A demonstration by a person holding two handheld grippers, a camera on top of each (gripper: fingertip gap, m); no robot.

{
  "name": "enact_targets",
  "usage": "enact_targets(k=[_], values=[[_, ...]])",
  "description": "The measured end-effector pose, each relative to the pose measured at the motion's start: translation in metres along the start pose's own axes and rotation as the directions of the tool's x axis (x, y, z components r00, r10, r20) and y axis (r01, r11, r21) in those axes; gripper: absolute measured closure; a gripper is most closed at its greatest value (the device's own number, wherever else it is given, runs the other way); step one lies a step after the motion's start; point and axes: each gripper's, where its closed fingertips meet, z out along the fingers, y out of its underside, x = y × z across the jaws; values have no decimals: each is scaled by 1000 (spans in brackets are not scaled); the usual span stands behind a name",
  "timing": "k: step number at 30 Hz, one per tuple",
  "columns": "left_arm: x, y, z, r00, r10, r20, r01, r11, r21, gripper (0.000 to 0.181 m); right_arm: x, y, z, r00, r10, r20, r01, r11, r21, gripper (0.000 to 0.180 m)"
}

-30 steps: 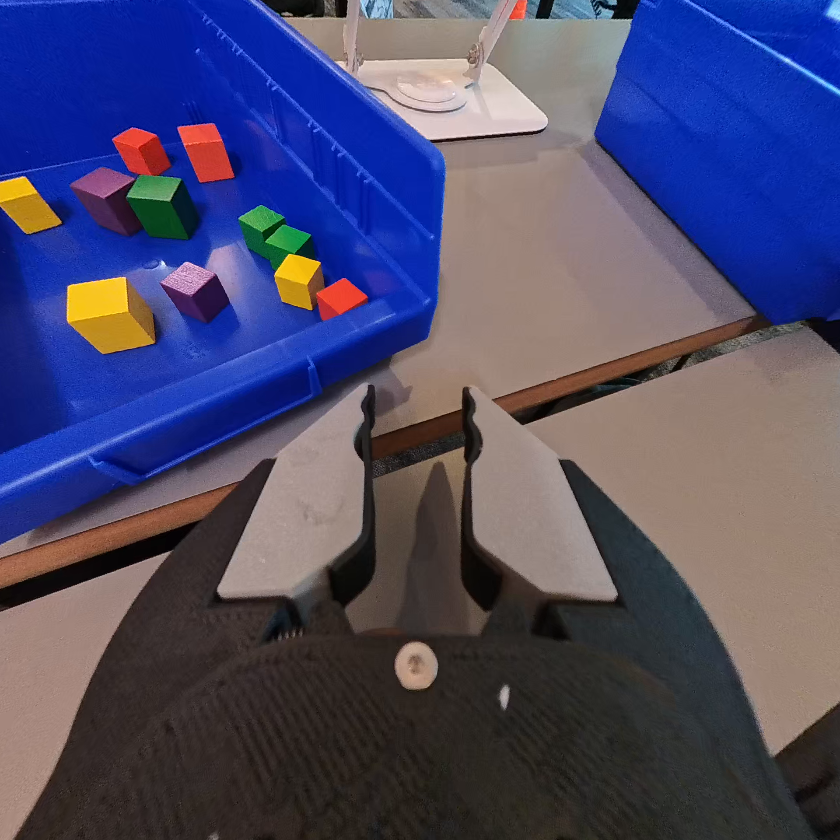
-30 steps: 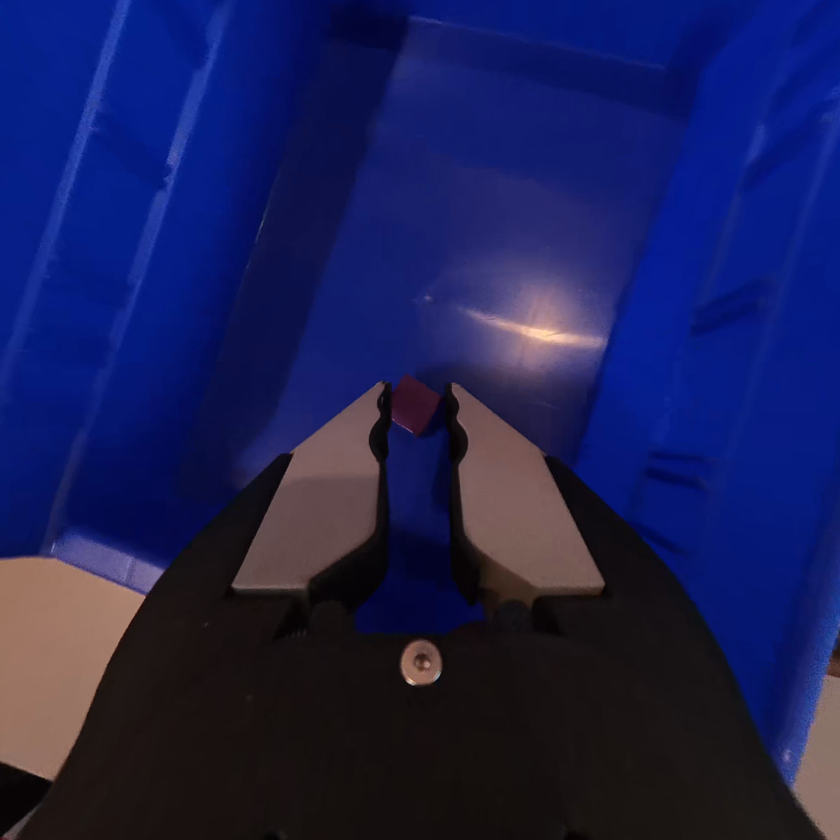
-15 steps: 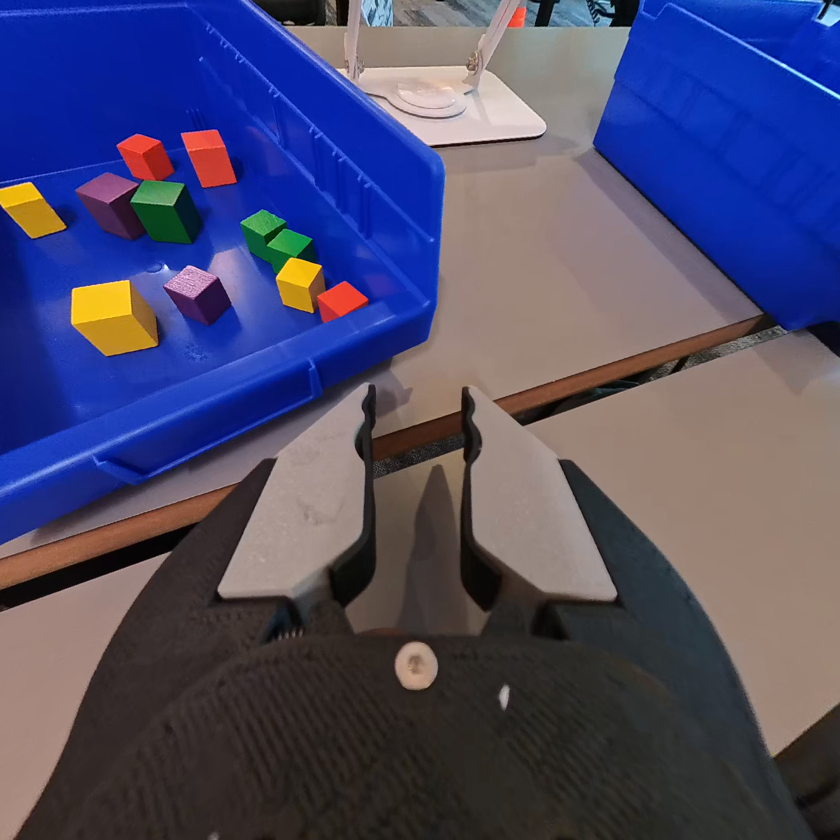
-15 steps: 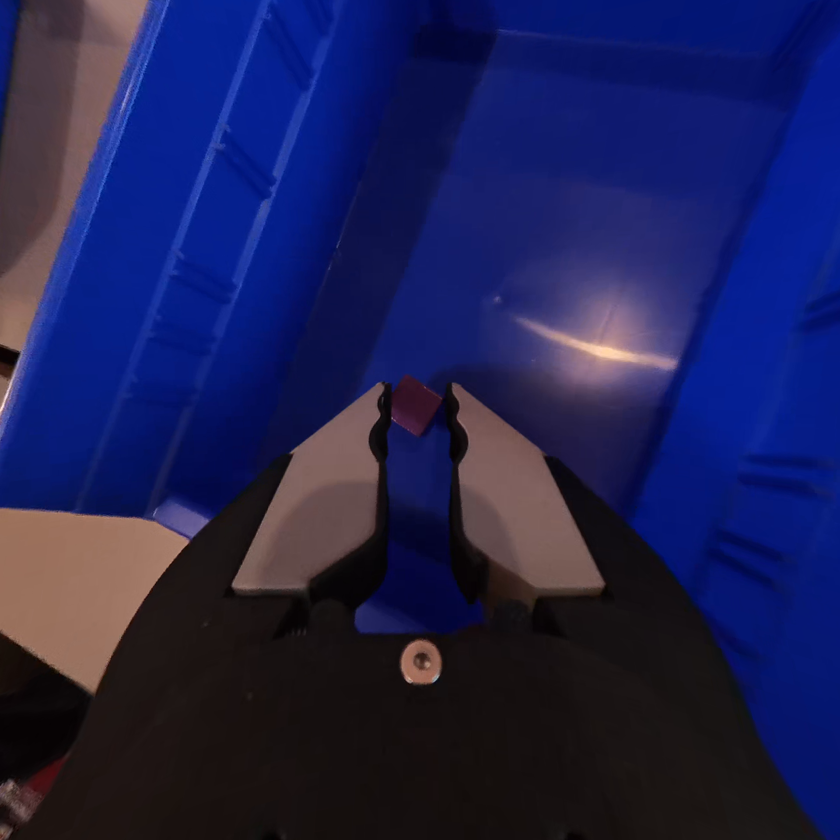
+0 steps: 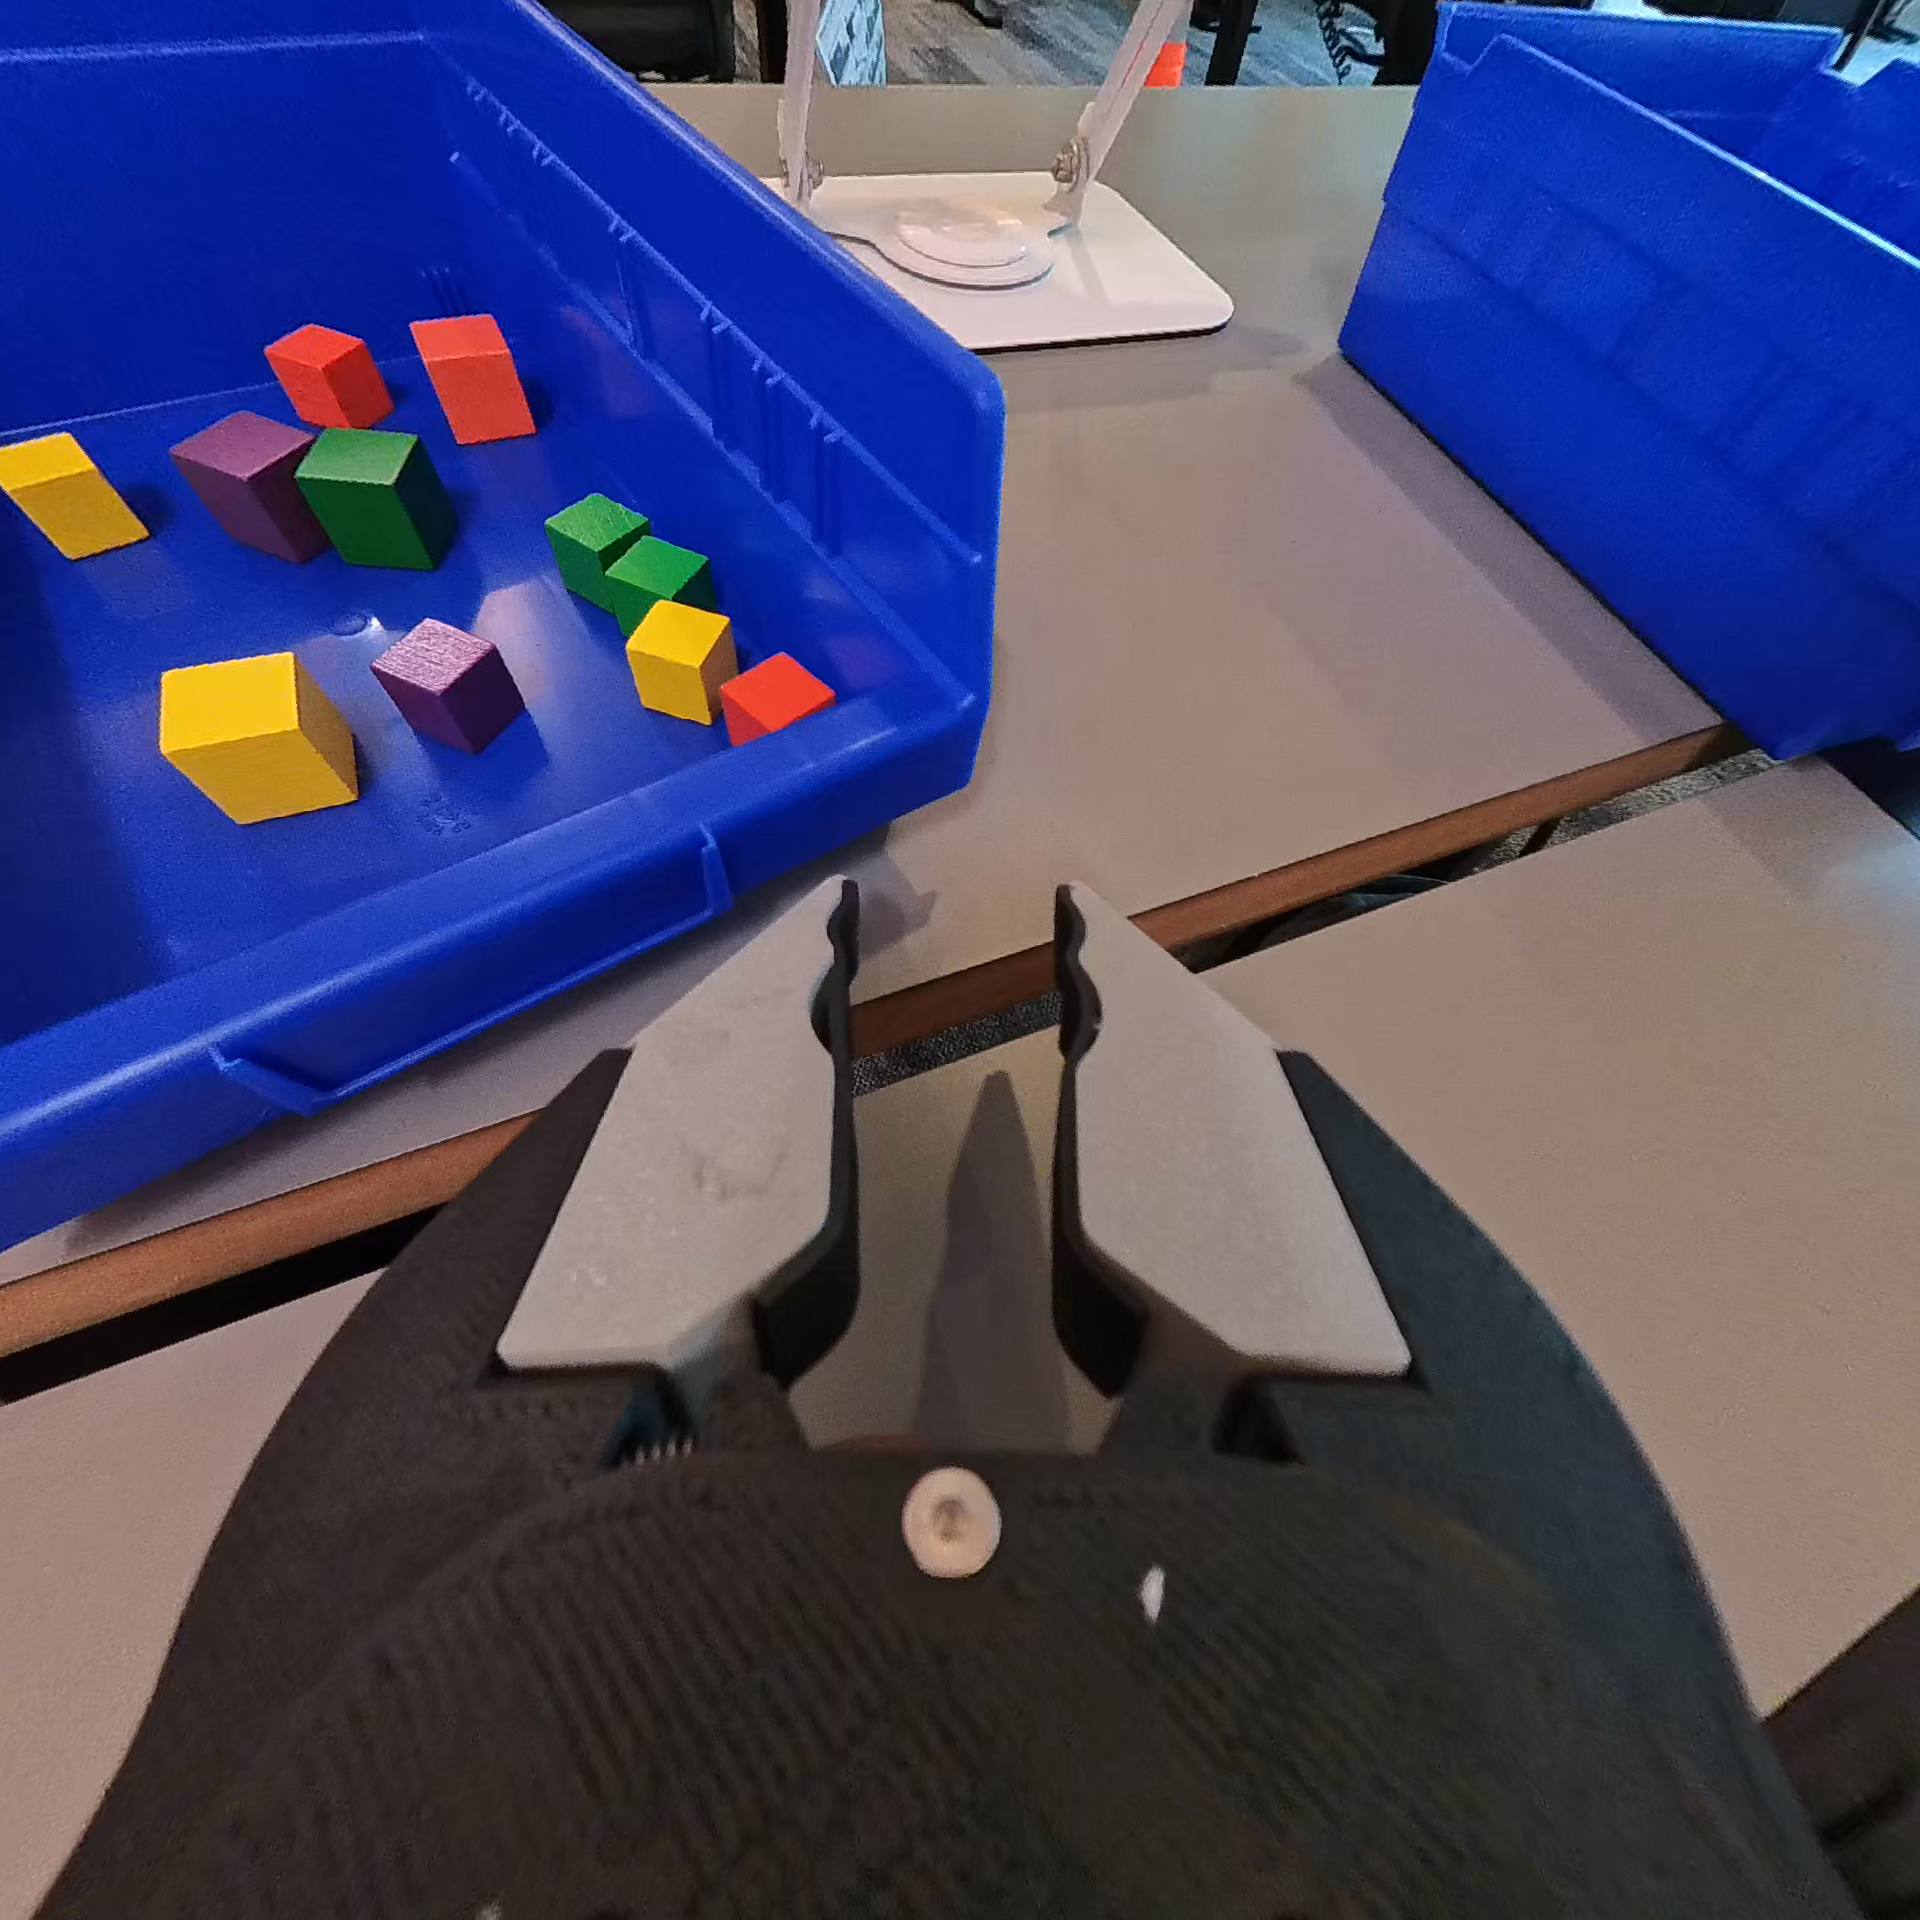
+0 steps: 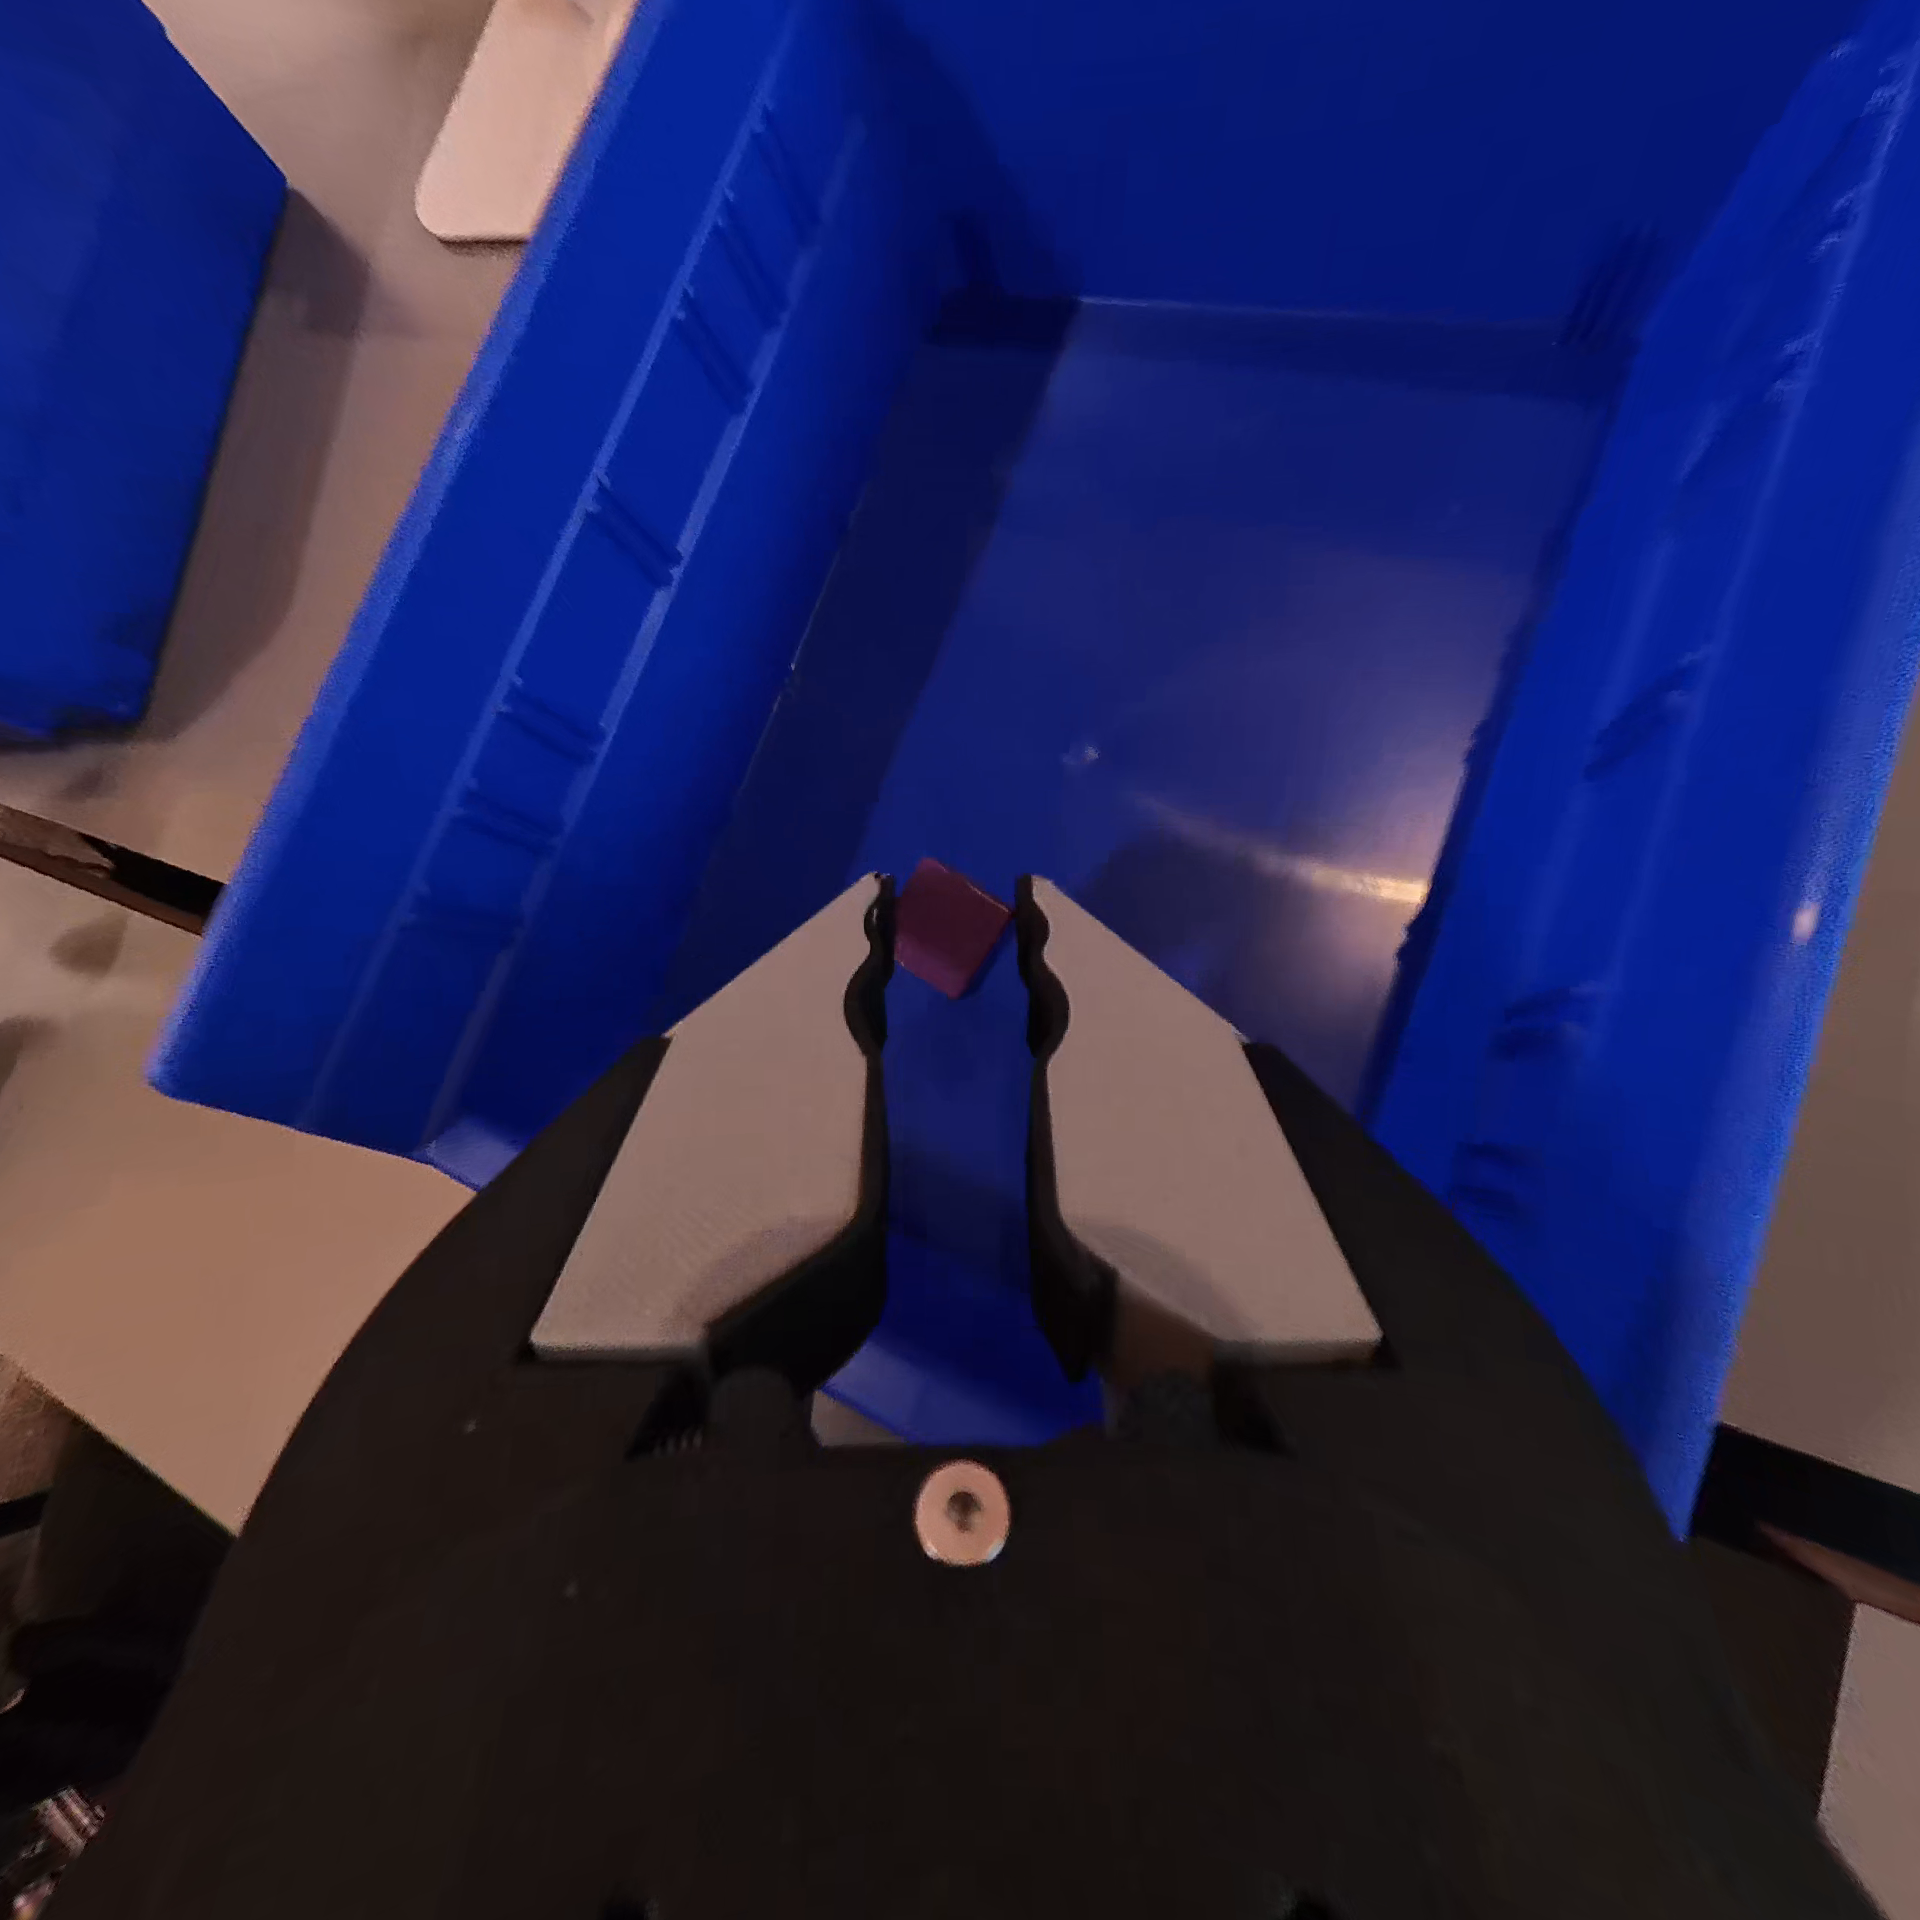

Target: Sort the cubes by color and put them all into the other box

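Observation:
A blue bin point(image 5: 623, 894) at the left holds several cubes: red point(image 5: 774, 694), yellow point(image 5: 255, 732), green point(image 5: 374, 497) and purple point(image 5: 447, 681). My left gripper point(image 5: 954, 914) is open and empty, above the near table just in front of that bin's right corner. The other blue bin point(image 5: 1621, 416) stands at the right. In the right wrist view my right gripper point(image 6: 951, 914) is shut on a small purple cube point(image 6: 948, 930), held tilted at the fingertips above the near end of this bin point(image 6: 582, 623). The bin's floor shows no other cubes.
A white stand base point(image 5: 1039, 260) sits at the back between the two bins and also shows in the right wrist view point(image 6: 499, 156). A gap with a brown table edge point(image 5: 1351, 862) runs between the far and near tables. The cube bin's corner point(image 6: 94, 416) shows at the left.
My right gripper has drawn back and up with the purple cube still in it, so more of the bin and the table show. The left gripper has barely moved.

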Motion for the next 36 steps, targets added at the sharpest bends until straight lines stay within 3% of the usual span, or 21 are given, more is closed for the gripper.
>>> enact_targets(k=[1, 7, 23, 31, 36], values=[[0, 0, 0, 1000, 0, 0, 0, 1000, 4, 145, 1, 4, 2, 1000, -6, -10, 6, 1000, -13, 159], [-1, -1, -1, 1000, -13, -1, 13, 1000, 10, 145, 17, 21, 9, 988, -83, -129, 70, 992, -105, 159], [-15, -7, -9, 990, -139, -6, 139, 987, 75, 145, -6, 22, 5, 993, -106, -58, 103, 993, -59, 159], [-14, -7, -8, 992, -123, -4, 123, 990, 69, 144, 5, 24, 1, 972, -179, -155, 163, 980, -113, 159], [-13, -7, -8, 993, -121, -6, 121, 990, 66, 144, 3, 27, 1, 975, -169, -145, 150, 979, -135, 158]])
